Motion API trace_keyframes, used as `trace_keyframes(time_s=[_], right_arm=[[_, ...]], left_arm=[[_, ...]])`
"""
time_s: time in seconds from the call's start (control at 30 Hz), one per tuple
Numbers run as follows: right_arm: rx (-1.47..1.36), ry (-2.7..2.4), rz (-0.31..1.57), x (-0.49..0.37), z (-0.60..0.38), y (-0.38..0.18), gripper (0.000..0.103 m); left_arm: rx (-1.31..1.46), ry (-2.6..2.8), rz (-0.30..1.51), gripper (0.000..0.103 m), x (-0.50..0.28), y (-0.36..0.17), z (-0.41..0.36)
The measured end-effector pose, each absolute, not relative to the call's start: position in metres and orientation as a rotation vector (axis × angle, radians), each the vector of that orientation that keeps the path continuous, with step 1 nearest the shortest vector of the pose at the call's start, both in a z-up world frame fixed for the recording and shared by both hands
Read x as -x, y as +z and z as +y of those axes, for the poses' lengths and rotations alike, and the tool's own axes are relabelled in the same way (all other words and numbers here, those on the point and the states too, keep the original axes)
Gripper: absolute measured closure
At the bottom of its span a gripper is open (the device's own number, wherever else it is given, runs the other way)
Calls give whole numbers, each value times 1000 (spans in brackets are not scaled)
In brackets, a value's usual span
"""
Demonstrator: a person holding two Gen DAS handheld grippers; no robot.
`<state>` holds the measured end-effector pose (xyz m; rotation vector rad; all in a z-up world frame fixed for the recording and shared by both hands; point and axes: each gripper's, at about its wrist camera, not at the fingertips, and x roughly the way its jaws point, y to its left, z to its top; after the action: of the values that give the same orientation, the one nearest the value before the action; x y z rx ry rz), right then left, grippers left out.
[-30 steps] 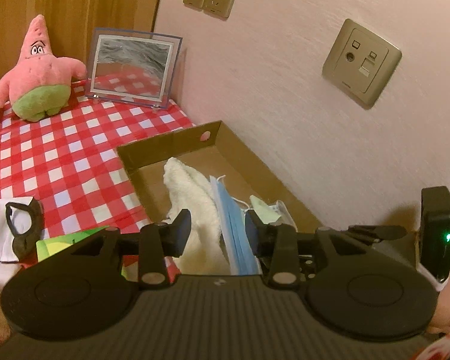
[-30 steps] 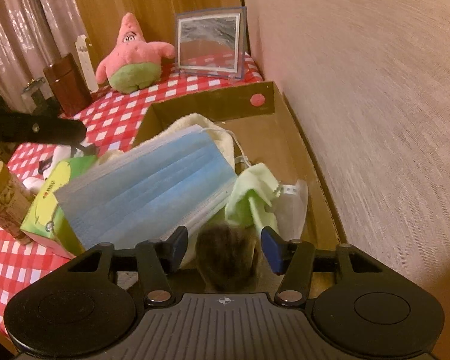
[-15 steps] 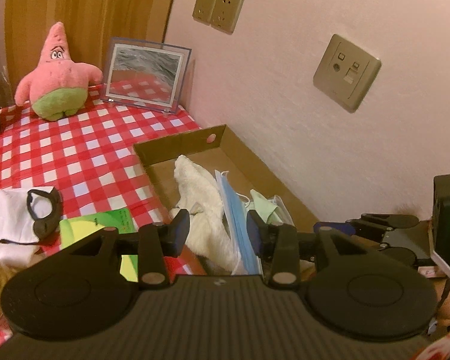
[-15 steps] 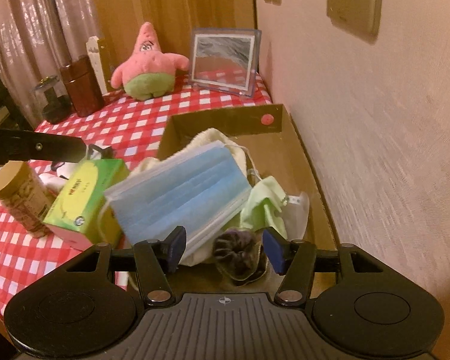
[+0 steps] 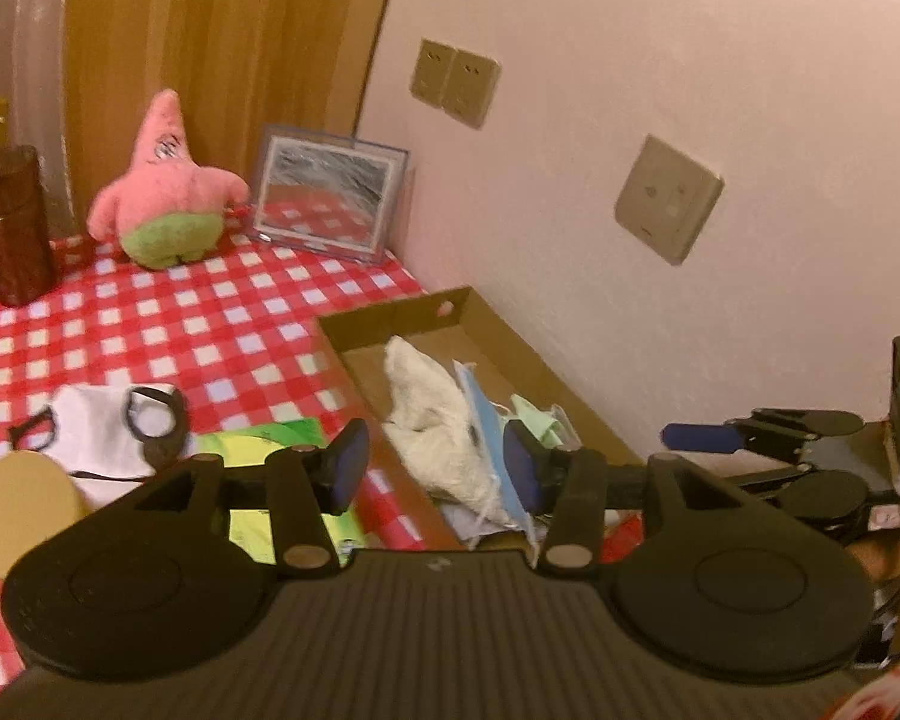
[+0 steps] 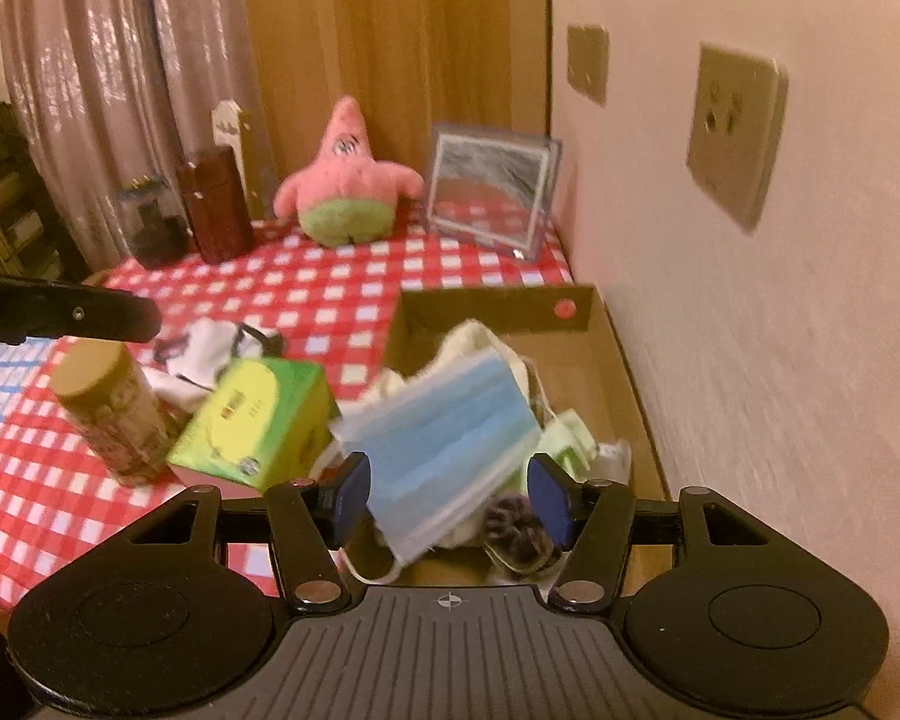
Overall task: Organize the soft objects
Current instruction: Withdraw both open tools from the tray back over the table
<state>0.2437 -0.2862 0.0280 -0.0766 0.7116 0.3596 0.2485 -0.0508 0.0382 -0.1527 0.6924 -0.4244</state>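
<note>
The pleated blue rectangular face mask [image 6: 450, 426] lies tilted on the pile in the shallow brown cardboard tray [image 6: 621, 360] along the table's wall edge, its long axis slanting toward the tray's far corner. The left gripper [image 5: 435, 468] is opening, empty; the right gripper [image 6: 450, 495] stands parted, gripping nothing.

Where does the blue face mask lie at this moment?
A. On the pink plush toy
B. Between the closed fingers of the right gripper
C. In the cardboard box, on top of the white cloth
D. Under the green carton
C: the blue face mask rests on the white cloth inside the cardboard box.
</note>
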Motion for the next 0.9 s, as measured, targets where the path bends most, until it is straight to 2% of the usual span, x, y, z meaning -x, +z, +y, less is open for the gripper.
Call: trace_keyframes(time_s=[0.2,0.3,0.47,0.67,0.73,0.9], right_arm=[[71,409,663,-235,-266,52,42],[67,443,643,-232,-251,61,37],[96,505,620,-234,-225,71,31],[180,573,612,-239,-191,73,28],[207,595,616,-242,-181,72,27],[277,656,621,-257,-155,69,26]], left_arm=[[152,-368,653,53,-231,63,-3],[156,-337,641,51,-226,73,24],[124,-298,630,39,-213,82,66],[64,-238,620,31,-203,87,117],[32,-218,621,25,-201,88,132],[-21,-179,633,24,-204,85,169]])
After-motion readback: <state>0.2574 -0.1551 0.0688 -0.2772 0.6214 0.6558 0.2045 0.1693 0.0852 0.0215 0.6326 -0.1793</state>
